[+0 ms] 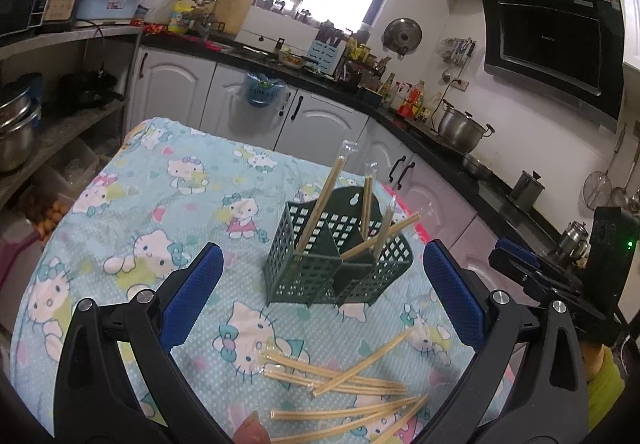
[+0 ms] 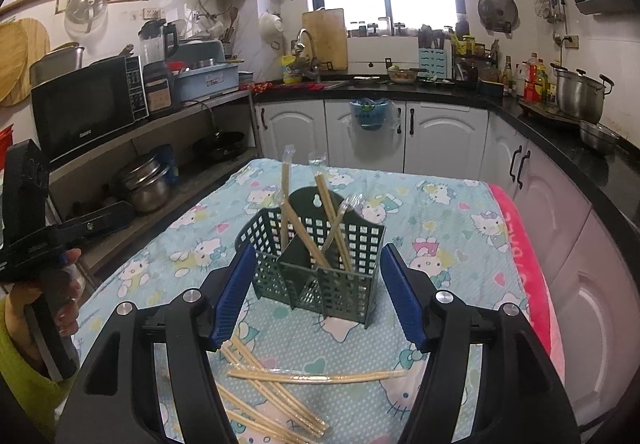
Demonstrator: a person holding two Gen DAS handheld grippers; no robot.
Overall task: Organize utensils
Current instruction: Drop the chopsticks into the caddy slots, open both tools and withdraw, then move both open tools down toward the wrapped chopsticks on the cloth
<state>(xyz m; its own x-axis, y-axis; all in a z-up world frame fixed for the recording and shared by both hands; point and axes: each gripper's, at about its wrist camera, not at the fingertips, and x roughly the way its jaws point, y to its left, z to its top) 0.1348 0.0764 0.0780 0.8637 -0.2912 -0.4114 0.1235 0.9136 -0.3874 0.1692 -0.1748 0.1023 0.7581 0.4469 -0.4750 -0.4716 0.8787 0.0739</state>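
A dark green slotted utensil holder (image 1: 338, 258) (image 2: 320, 268) stands on the patterned tablecloth with several wrapped chopstick pairs (image 1: 324, 200) (image 2: 330, 212) leaning upright in its compartments. More wrapped chopsticks (image 1: 352, 384) (image 2: 276, 396) lie loose on the cloth in front of it. My left gripper (image 1: 320, 276) is open, its blue pads either side of the holder in view and nothing between them. My right gripper (image 2: 318, 276) is also open and empty, just short of the holder. The right gripper's body (image 1: 560, 276) shows at the right edge of the left wrist view.
The table wears a light blue cartoon-cat cloth (image 1: 160, 204) with a pink towel edge (image 2: 520, 264) on the right. White cabinets (image 2: 432, 136) and a black counter ring the back. A shelf with a microwave (image 2: 88, 108) and pots stands left. A hand (image 2: 60, 308) holds the left gripper.
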